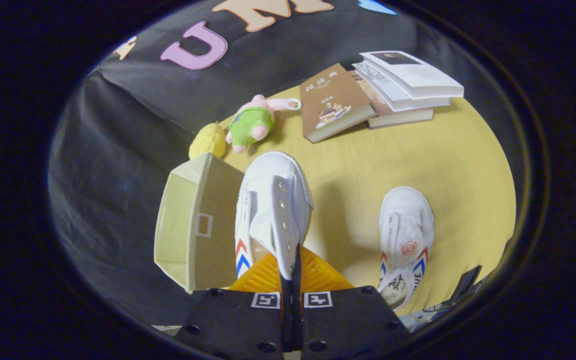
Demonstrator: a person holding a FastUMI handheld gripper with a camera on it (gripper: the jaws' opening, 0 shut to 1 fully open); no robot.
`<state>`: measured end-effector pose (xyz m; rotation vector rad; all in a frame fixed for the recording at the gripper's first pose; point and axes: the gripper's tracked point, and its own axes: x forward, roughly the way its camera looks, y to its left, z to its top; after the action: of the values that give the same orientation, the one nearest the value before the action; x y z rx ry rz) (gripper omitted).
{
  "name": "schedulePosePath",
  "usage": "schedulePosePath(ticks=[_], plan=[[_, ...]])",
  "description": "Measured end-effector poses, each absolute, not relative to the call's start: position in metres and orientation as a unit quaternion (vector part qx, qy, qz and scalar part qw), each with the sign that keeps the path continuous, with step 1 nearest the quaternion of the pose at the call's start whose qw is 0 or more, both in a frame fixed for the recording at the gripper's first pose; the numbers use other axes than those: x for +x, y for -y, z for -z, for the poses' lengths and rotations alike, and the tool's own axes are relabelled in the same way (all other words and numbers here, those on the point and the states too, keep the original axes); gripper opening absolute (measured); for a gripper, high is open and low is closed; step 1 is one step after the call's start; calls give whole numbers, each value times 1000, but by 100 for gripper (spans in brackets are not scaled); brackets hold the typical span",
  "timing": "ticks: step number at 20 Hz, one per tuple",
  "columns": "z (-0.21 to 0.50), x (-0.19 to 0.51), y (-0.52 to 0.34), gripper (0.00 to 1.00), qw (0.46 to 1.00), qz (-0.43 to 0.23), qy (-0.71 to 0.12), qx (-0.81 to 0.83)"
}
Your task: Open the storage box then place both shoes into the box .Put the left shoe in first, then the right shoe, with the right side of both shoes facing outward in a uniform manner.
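Shoes are the subject: a white canvas sneaker with red and blue chevron stripes (273, 210) is hanging in the air, pinched by the gripper (290, 272), whose two fingers are pressing together on a fold of fabric at the shoe's opening. This held shoe is stretching straight ahead of the fingers, its long axis running along them, rounded toe pointing away and its heel end nearest the fingers. Its striped flank is facing toward the box side.

Just beside the held shoe, touching or nearly touching it in this view, a pale beige fabric storage box (195, 220) is sitting with its opening turned toward the shoe. Its lid flap appears to be lifted, so the box is probably already open. How far inside the shoe is reaching cannot be told; nothing else is showing in the box.

A second matching white canvas sneaker (405, 235) is lying on the yellow tabletop (458, 170), well apart from the box on the other side of the fingers, toe pointing away, waiting its turn.

Beyond the shoes, a small yellow plush toy (208, 141) and a green and pink plush toy (253, 122) are resting near the table's far edge, beside a brown-covered book (333, 102) and a stack of pale books (403, 87).
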<state>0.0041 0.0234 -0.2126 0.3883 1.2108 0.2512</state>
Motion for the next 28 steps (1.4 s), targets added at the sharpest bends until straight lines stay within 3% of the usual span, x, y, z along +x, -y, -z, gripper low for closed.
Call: schedulePosePath(ticks=[10,17,28], plan=[[151,30,-142,3,805,-175,-529,206],[192,30,-219,3,787,-182,-558,187],[283,15,-268,4,773,-122,-611,119]])
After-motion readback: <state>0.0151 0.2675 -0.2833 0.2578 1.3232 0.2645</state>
